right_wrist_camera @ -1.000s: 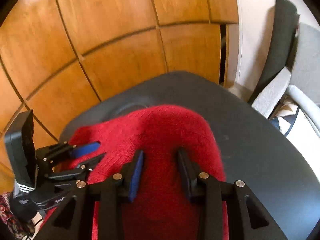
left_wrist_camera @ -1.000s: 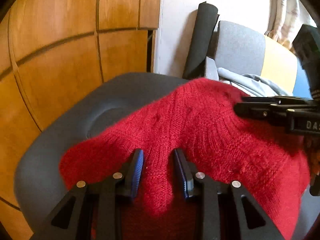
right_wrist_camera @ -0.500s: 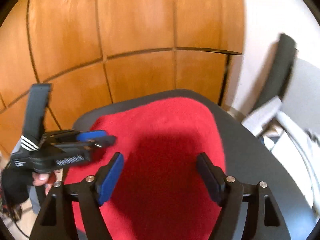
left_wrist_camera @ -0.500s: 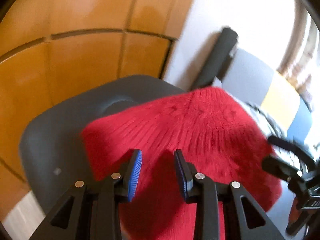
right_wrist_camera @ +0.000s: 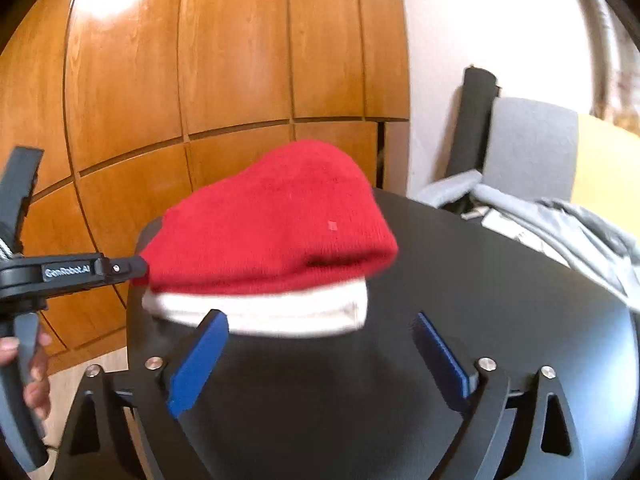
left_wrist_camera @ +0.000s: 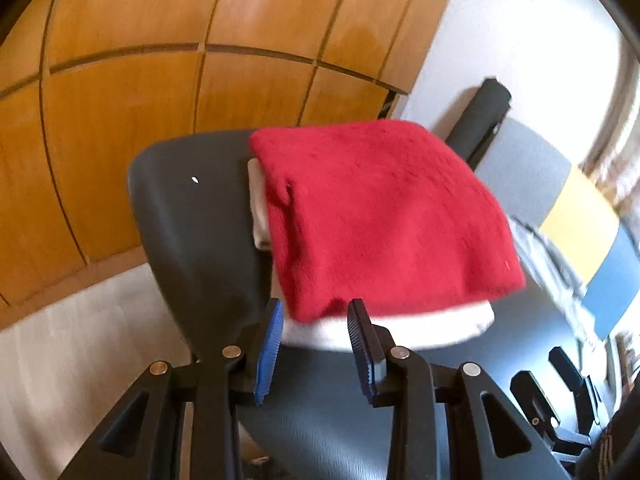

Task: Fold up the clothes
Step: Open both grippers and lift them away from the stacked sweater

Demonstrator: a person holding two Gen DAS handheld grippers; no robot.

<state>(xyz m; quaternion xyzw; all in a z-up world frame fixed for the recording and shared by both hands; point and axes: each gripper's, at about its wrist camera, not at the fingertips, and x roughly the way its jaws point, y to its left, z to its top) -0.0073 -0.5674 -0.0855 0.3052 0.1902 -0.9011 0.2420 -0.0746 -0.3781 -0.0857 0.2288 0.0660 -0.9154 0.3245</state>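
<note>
Table (right_wrist_camera: 500, 300), dark and round, carries the folded red sweater (left_wrist_camera: 380, 208), now stacked on a white garment (right_wrist_camera: 280, 316) at its far-left side. Right gripper (right_wrist_camera: 320, 352) has let go, jaws opening, empty. Left gripper (left_wrist_camera: 316, 344) has withdrawn, part-open, gripping nothing. Fold appears complete.

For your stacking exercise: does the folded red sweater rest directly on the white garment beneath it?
Touching. The right wrist view shows the red sweater lying flat on the white garment, no gap along their shared edge; the left wrist view agrees.
</note>
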